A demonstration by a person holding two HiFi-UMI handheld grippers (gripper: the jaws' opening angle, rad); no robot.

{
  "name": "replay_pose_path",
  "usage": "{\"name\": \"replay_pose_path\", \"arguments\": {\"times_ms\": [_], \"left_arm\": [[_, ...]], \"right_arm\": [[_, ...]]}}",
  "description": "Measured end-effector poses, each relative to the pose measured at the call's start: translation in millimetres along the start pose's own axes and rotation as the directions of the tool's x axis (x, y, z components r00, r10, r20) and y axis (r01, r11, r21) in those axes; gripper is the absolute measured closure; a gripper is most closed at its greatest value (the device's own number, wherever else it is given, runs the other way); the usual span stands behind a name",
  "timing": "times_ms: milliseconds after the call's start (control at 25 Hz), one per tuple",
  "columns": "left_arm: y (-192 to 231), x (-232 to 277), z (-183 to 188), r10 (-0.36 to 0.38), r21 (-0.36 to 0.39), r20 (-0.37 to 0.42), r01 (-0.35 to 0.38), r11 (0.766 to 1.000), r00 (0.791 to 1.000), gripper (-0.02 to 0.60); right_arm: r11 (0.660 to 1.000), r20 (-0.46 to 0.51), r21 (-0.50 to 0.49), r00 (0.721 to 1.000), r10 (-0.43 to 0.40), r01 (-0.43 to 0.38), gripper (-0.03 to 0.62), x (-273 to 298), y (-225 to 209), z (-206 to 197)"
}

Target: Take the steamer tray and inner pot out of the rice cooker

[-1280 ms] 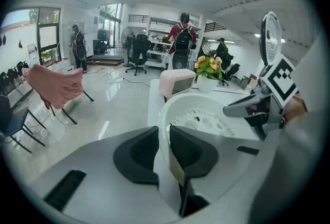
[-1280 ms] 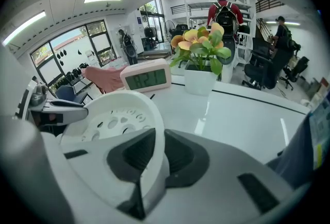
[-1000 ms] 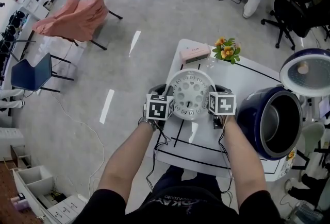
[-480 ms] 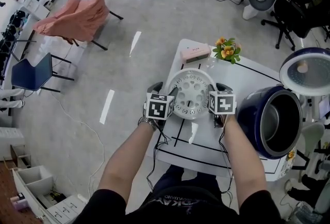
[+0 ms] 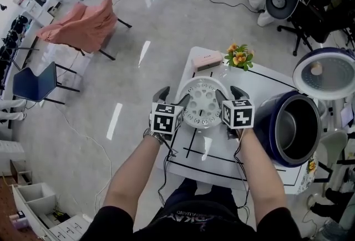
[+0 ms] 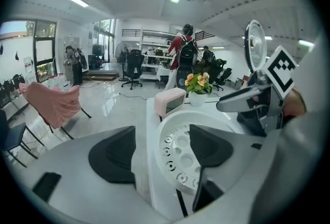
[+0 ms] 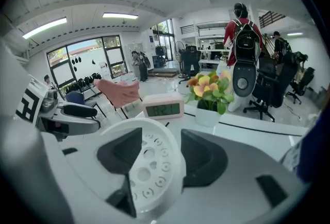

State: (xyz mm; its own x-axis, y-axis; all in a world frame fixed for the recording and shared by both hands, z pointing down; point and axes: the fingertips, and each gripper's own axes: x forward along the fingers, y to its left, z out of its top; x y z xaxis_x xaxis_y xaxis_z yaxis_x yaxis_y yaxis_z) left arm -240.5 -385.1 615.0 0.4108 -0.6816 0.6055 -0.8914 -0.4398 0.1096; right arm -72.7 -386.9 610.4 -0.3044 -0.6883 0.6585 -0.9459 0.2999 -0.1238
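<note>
We hold two tongs. The left tongs [image 5: 172,97] and the right tongs [image 5: 229,94] have just been opening wide. Each has the rim of the one white steamer tray [image 5: 204,104] loose between its jaws. The tray sits on the worktop [image 5: 222,157]. At its 3 o'clock, one rice cooker [image 5: 270,126] holds one inner pot [image 5: 289,126].

Steamer tray [image 5: 204,102]: white plastic, smooth, low sheen, moulded perforations. Rice cooker [image 5: 266,121] at right: dark blue shell, high gloss. Inner pot [image 5: 289,126]: bare grey metal, satin finish. Table [image 5: 266,87]: white, smooth, semi-gloss, picks up a light reflection. Floor [image 5: 166,18]: grey, polished, strong glare streaks. Upper left: pink cloth [image 5: 83,21], soft, matt, hanging in folds. Clock [image 5: 208,60]: pale pink plastic, smooth. Flower pot [image 7: 206,115]: white, smooth; ceramic or plastic, can't tell.
</note>
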Motion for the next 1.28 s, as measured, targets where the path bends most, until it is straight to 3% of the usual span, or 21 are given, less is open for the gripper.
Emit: {"name": "replay_pose_path", "arguments": {"times_ms": [320,760,1040,1280], "left_arm": [[-27.9,-42.3,49.3,-0.043,0.072,0.104,0.036,0.997,0.994,0.258],[-85.7,-111.9,100.2,-0.163,0.137,0.212,0.136,0.981,0.964,0.258],[-146.2,-131.1,108.6,-0.271,0.196,0.223,0.229,0.954,0.936,0.258],[-214.5,-137.2,112.5,-0.383,0.266,0.202,0.325,0.907,0.902,0.258]], "right_arm": [[0.999,0.122,-0.002,0.991,0.046,-0.046,0.373,-44.7,25.7,45.4],[0.998,0.240,-0.027,0.969,0.065,-0.061,0.373,-128.5,53.9,77.8],[1.000,0.306,-0.002,0.952,0.004,-0.003,0.373,-193.8,39.0,74.5],[0.994,0.354,0.055,0.929,-0.104,0.090,0.373,-260.9,2.9,61.0]]}}
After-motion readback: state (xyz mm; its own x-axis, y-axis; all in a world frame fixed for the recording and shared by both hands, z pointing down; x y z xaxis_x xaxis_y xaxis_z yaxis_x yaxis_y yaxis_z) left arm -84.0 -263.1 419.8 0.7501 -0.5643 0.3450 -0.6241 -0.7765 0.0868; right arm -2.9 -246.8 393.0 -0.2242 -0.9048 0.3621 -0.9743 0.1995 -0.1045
